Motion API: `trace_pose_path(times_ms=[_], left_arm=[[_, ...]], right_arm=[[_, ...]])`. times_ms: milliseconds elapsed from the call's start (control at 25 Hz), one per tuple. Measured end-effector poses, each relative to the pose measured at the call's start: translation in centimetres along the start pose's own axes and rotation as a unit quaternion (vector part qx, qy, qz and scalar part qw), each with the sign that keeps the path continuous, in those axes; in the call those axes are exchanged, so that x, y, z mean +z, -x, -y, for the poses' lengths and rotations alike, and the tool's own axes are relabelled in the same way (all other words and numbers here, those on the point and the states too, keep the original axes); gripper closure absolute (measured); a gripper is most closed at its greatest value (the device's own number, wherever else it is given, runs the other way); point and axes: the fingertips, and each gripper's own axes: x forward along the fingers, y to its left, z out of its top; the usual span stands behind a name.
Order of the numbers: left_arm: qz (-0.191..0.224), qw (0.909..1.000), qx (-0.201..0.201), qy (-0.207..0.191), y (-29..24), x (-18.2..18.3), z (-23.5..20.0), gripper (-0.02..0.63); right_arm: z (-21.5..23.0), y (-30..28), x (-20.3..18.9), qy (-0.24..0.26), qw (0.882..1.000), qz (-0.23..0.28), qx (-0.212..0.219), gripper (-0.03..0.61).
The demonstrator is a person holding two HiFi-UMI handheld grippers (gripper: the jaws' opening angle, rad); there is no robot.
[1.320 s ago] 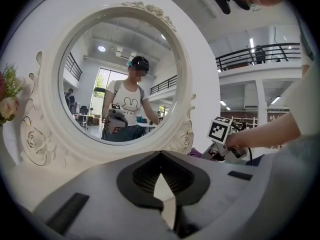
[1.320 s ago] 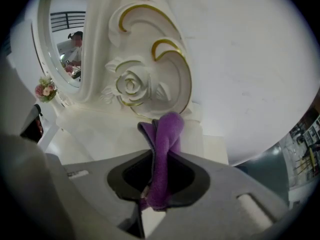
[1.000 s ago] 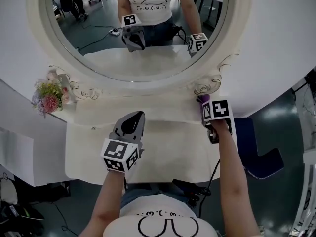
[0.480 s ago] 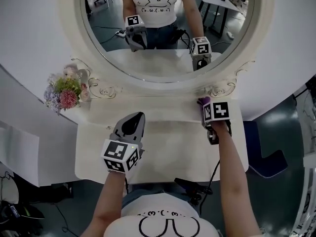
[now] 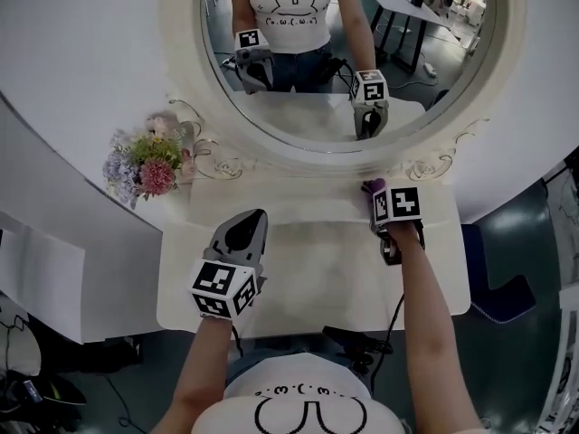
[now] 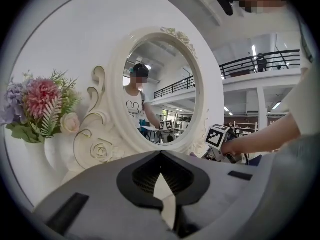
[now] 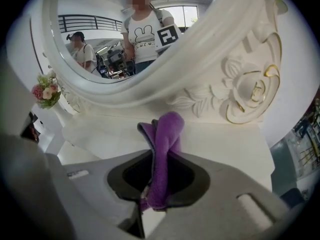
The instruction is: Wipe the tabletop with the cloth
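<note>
Clamps the folded purple cloth (image 7: 164, 149) between the jaws of the right gripper (image 7: 156, 181), over the far right of the white tabletop (image 5: 317, 278), near the ornate mirror frame (image 7: 240, 84). Holds the left gripper (image 6: 161, 159) jaws together, empty, above the tabletop's left part, with the flower bouquet (image 5: 149, 161) beyond.

Left claw (image 5: 251, 215) closed, empty; right claw (image 5: 372, 192) tight on cloth (image 7: 167, 130).

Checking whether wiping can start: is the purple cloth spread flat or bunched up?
Bunched up: the purple cloth is a folded wad pinched between the right gripper's fingers, not spread flat.
</note>
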Motion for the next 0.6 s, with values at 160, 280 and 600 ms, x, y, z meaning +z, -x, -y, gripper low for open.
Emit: trace_pose_path(times_ms=[160,280,600], left_arm=[[-0.005,1.0,-0.004,-0.002,1.2,-0.4,-2.0,0.617],[-0.004,1.0,-0.006,-0.003,2.0,-0.4,-3.4,0.617],[-0.005,1.0,-0.003,0.006,4.2,-1.2,-6.8,0.617]], right_arm=[[-2.8,-0.9,0.1,0.003,1.0,-0.001,0.001,0.511],[-4.8,-1.4,0.4,0.008,1.0,-0.001,0.003,0.511],[-10.4,-2.5,1.0,0.009,1.0,0.0,0.015,0.511]])
